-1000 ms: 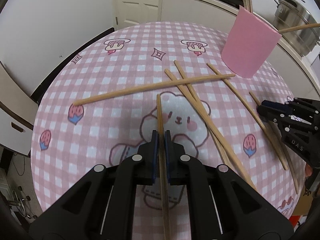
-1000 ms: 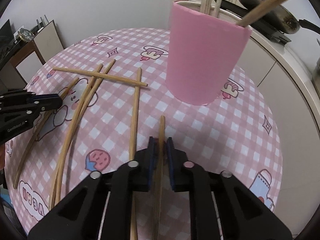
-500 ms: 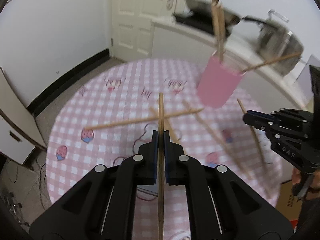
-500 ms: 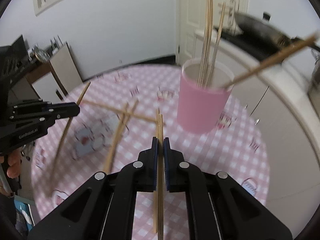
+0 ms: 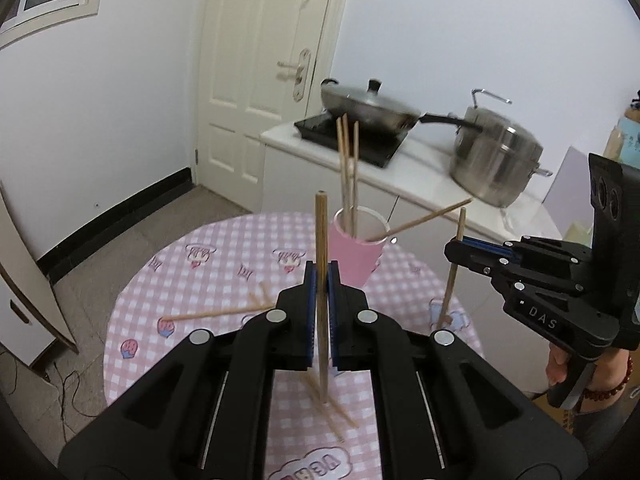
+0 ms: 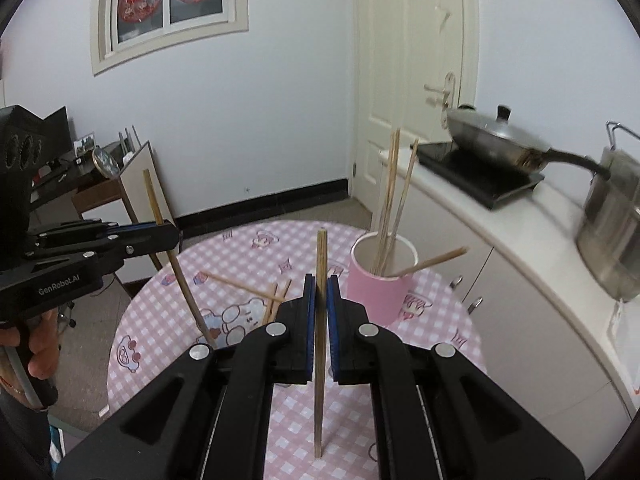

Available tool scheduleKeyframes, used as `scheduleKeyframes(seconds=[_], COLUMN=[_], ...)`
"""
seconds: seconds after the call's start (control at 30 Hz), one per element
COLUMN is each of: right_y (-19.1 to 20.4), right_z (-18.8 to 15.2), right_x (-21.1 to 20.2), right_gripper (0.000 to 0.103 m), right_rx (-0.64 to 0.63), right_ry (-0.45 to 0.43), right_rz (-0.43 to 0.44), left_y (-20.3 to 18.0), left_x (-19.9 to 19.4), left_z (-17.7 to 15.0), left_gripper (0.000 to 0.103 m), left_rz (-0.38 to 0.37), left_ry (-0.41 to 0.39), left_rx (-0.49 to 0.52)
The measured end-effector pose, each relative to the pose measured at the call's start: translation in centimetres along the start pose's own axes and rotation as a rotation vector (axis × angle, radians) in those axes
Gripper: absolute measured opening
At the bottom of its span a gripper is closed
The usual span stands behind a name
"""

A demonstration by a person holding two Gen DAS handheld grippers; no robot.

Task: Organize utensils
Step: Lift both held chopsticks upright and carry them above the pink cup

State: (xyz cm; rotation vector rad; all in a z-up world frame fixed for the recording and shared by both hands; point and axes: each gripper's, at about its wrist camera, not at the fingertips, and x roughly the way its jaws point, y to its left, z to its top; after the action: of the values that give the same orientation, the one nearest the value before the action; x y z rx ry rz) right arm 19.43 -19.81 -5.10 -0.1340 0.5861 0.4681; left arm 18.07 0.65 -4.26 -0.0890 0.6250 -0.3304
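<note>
A: The right wrist view alone shows the window [image 6: 170,4]; the left wrist view alone shows the loose chopsticks [image 5: 216,313] nearest the table's [image 5: 140,320] left edge.

B: The left gripper [image 5: 322,280] is clamped on an upright chopstick [image 5: 320,232], and the right gripper [image 6: 318,292] pinches another chopstick [image 6: 320,256]. Both are held above the table, with the pink cup [image 6: 380,292] of chopsticks just beyond.

Lit evenly and softly from overhead indoor light, casting barely any shadows on the pink checked tablecloth [image 5: 224,276], bending straight lines toward dark rounded fisheye corners, smearing the steel lidded stockpot [image 5: 494,160] with motion blur.
</note>
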Motion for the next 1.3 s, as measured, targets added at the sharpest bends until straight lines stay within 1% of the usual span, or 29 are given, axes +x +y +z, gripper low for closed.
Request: scheduleKeyframes(seconds=[0.3, 0.47, 0.7, 0.87, 1.03, 1.13, 1.3], right_y=[-0.4, -0.4, -1.6, -2.7, -3.9, -4.5, -6.0], right_z=[1.7, 3.2, 6.2, 8.2, 9.4, 9.9, 9.8], right_x=[-1.7, -2.2, -3.3, -3.4, -2.6, -2.0, -1.2], right_gripper=[0.004, 0.004, 0.004, 0.004, 0.004, 0.004, 0.004], right_rx=[-0.005, -0.012, 0.012, 0.032, 0.051, 0.059, 0.087], right_ry=[-0.068, -0.105, -0.214, -0.276, -0.312, -0.329, -0.361], right_rz=[-0.024, -0.041, -0.069, -0.076, -0.085, -0.099, -0.12], left_y=[-1.6, -2.6, -4.0, -5.0, -5.0, -4.9, -4.5], left_x=[-0.6, -0.5, -0.1, 0.8, 2.3, 3.3, 5.3], left_z=[1.8, 3.6, 7.1, 9.7, 11.3, 11.9, 11.6], left_gripper=[0.006, 0.006, 0.006, 0.006, 0.006, 0.006, 0.006], left_rz=[-0.029, -0.043, -0.034, -0.006, -0.006, -0.009, -0.005], left_ry=[-0.053, -0.09, -0.171, -0.241, -0.276, -0.288, -0.309], left_rx=[0.007, 0.01, 0.008, 0.01, -0.013, -0.03, -0.054])
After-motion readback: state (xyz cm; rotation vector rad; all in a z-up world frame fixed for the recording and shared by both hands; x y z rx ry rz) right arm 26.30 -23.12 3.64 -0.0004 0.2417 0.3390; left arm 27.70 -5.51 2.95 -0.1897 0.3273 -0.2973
